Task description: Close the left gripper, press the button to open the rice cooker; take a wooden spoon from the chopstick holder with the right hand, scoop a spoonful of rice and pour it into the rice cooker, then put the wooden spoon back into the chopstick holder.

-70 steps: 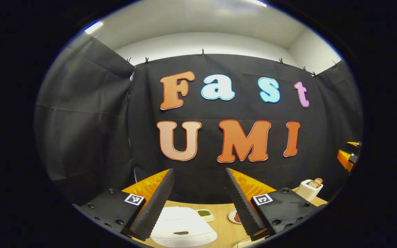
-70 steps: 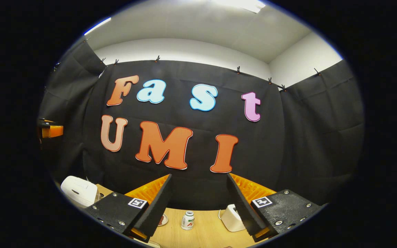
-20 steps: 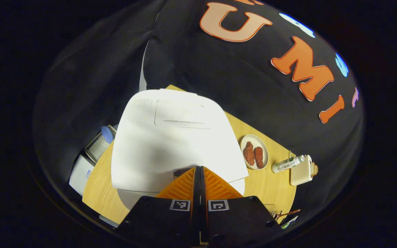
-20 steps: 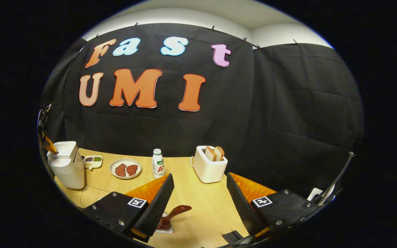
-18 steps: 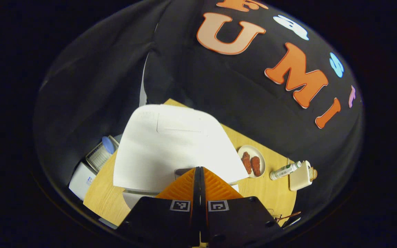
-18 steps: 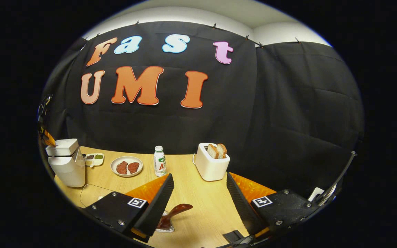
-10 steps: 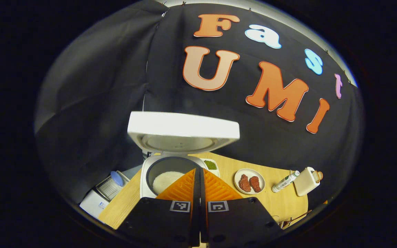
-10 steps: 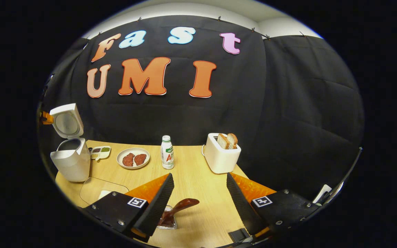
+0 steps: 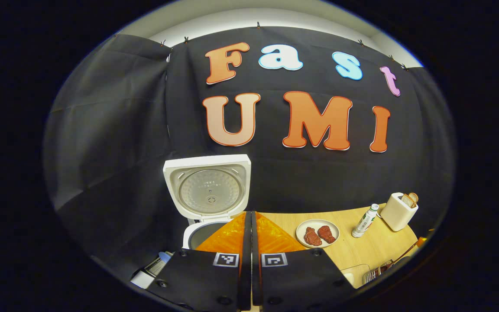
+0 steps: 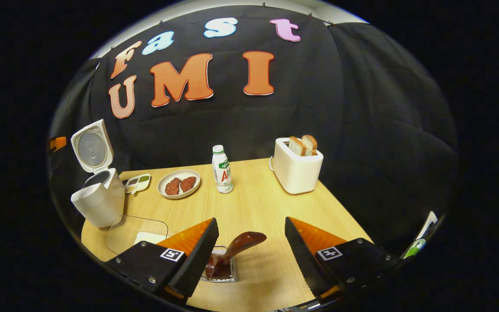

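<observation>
The white rice cooker [image 9: 197,232] stands open, its lid [image 9: 208,188] upright above the pot. My left gripper [image 9: 249,213] is shut on nothing, its tips in front of the cooker's right rim. In the right gripper view the cooker [image 10: 98,203] sits at the table's far left. A dark wooden spoon [image 10: 241,242] leans out of a clear chopstick holder [image 10: 221,271]. My right gripper [image 10: 251,229] is open above the spoon, whose handle lies nearer the left finger and touches neither. A clear container with white rice [image 10: 139,234] sits in front of the cooker.
On the wooden table [image 10: 262,203] stand a plate of meat [image 10: 179,184], a small bottle [image 10: 222,169], a white toaster with bread [image 10: 297,167] and a condiment tray [image 10: 137,183]. The table's right edge runs close behind the toaster.
The cooker's lid has swung fully upright. My shut left gripper has drawn back and tilted up from the cooker. My right gripper has come down closer over the spoon, still open.
</observation>
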Action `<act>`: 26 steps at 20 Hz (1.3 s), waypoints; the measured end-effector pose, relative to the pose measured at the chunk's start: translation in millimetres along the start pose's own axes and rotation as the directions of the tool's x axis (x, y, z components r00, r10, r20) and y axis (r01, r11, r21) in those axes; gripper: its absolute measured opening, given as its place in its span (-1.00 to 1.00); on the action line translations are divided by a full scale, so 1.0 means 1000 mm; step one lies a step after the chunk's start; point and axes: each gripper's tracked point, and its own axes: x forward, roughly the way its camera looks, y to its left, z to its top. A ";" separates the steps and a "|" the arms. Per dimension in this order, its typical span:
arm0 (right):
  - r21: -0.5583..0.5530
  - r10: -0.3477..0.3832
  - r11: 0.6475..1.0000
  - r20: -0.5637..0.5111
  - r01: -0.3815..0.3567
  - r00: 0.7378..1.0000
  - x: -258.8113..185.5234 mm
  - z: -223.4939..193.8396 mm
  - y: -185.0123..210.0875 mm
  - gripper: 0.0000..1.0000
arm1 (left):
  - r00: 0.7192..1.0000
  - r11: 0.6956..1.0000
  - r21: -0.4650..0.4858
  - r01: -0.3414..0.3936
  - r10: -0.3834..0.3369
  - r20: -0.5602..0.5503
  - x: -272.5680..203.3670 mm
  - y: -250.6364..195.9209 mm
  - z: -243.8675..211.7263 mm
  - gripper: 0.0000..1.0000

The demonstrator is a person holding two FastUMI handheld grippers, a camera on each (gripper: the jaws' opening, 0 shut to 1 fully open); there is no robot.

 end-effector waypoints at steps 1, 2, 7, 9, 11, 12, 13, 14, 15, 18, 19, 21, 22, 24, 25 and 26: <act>0.020 0.016 1.000 -0.016 -0.016 1.000 0.003 -0.007 0.003 0.92 | 1.000 1.000 0.006 0.001 -0.001 0.011 -0.004 -0.004 0.002 -0.89; 0.048 0.041 0.998 -0.034 -0.039 0.999 0.007 -0.013 0.006 0.92 | 1.000 1.000 0.016 -0.010 0.009 0.025 -0.009 -0.004 0.005 -0.84; 0.194 0.109 0.977 -0.103 -0.088 0.989 0.030 -0.039 0.013 0.71 | 0.999 0.999 0.052 -0.012 0.010 0.036 -0.029 -0.014 0.002 -0.69; 0.237 0.141 0.965 -0.118 -0.110 0.983 0.035 -0.046 0.018 0.56 | 1.000 0.999 0.052 -0.002 0.001 0.026 -0.036 -0.020 -0.003 -0.37; 0.292 0.177 0.946 -0.107 -0.139 0.978 0.039 -0.048 0.023 0.38 | 1.000 0.998 0.064 -0.004 0.003 0.019 -0.042 -0.025 -0.008 0.15; 0.321 0.197 0.935 -0.103 -0.155 0.975 0.041 -0.048 0.027 0.14 | 1.000 0.997 0.074 -0.010 0.009 0.019 -0.045 -0.027 -0.008 0.22; 0.348 0.211 0.923 -0.102 -0.164 0.972 0.044 -0.048 0.029 0.16 | 1.000 0.996 0.084 -0.011 0.010 0.012 -0.046 -0.030 -0.011 0.22; 0.369 0.228 0.913 -0.110 -0.173 0.967 0.047 -0.051 0.032 0.02 | 1.000 0.995 0.094 -0.016 0.015 0.006 -0.049 -0.033 -0.012 0.22; 0.384 0.241 0.906 -0.115 -0.180 0.964 0.048 -0.055 0.033 -0.05 | 1.000 0.995 0.099 -0.020 0.020 0.002 -0.049 -0.033 -0.013 0.22; 0.405 0.262 0.892 -0.099 -0.202 0.960 0.048 -0.055 0.035 -0.38 | 0.999 0.995 0.097 -0.031 0.033 -0.016 -0.052 -0.042 -0.019 0.17; 0.423 0.263 0.884 -0.092 -0.201 0.960 0.049 -0.055 0.034 -0.43 | 0.999 0.994 0.098 -0.039 0.041 -0.019 -0.054 -0.044 -0.021 0.22; 0.455 0.267 0.867 -0.080 -0.203 0.960 0.048 -0.054 0.036 -0.48 | 0.998 0.993 0.104 -0.050 0.053 -0.027 -0.054 -0.047 -0.024 0.17; 0.464 0.271 0.860 -0.068 -0.209 0.960 0.049 -0.053 0.037 -0.51 | 0.998 0.993 0.108 -0.056 0.060 -0.034 -0.055 -0.049 -0.025 0.22; 0.474 0.264 0.857 -0.064 -0.203 0.962 0.051 -0.053 0.036 -0.56 | 0.997 0.991 0.116 -0.061 0.067 -0.046 -0.055 -0.053 -0.027 0.22; 0.474 0.266 0.857 -0.070 -0.202 0.961 0.051 -0.054 0.036 -0.58 | 0.997 0.991 0.125 -0.055 0.061 -0.051 -0.056 -0.057 -0.028 0.22; 0.474 0.255 0.859 -0.074 -0.191 0.964 0.053 -0.054 0.035 -0.60 | 0.998 0.990 0.136 -0.043 0.050 -0.049 -0.055 -0.060 -0.028 0.22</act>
